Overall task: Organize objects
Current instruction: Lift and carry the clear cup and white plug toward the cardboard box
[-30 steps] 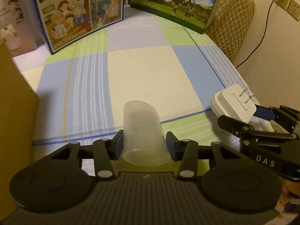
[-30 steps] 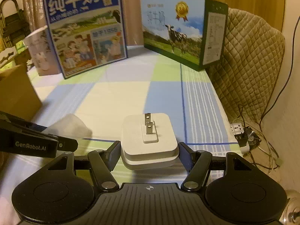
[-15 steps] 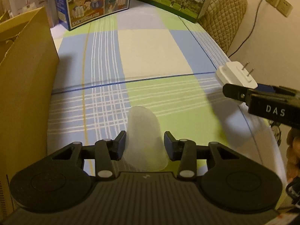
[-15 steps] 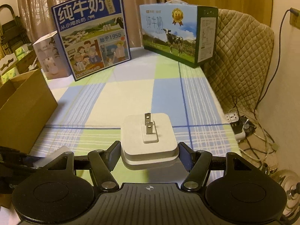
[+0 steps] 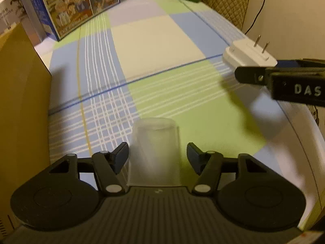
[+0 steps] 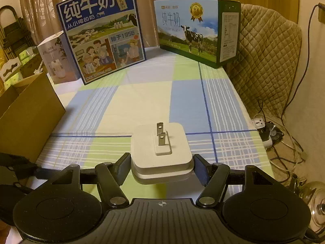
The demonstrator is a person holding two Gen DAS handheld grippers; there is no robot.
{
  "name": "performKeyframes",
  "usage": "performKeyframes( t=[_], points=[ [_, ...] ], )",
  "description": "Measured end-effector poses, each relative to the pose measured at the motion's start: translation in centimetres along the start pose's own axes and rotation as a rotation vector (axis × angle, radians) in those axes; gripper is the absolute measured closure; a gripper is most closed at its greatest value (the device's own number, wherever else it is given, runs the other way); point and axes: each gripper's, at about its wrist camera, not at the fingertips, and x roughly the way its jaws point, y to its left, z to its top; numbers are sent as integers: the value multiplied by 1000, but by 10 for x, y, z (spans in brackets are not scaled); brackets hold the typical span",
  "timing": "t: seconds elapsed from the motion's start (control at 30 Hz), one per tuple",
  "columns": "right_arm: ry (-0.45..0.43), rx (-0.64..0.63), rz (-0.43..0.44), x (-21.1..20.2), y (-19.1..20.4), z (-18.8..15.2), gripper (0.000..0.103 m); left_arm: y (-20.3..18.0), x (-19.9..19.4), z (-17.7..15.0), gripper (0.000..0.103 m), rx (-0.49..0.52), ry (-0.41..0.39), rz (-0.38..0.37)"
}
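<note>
Both wrist views overlook the checked cloth (image 5: 162, 40).

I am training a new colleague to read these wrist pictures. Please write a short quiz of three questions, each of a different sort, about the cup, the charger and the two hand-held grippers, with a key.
1. True or false: the right hand-held gripper is shut on the white charger.
2. Multiple choice: the clear plastic cup between the fingers of the left hand-held gripper is A) clamped by both pads, B) free of the right pad, the jaws having just been opening, C) lying inside the cardboard box.
3. Fill in: the charger's two metal prongs point ____.

Key: 1 true; 2 B; 3 up.
</note>
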Motion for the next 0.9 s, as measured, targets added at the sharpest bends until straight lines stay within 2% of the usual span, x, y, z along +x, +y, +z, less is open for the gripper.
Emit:
performKeyframes(
  t=[0.03, 0.2, 0.4, 0.7, 0.9],
  points=[
    [2, -2, 2, 0, 1, 0, 41, 1, 2, -1, 56, -2, 9, -1],
    [-4, 3, 2, -3, 0, 0, 41, 1, -5, -2, 57, -40, 9, -14],
    [-33, 35, -4, -26, 4, -2, 41, -5, -38, -4, 57, -63, -39, -27],
    [-79, 72, 6, -98, 33, -18, 41, -3, -111, -26, 57, -106, -124, -47],
    [-102, 28, 23, -146, 68, -34, 41, 3, -159, -54, 57, -133, -169, -48]
  ],
)
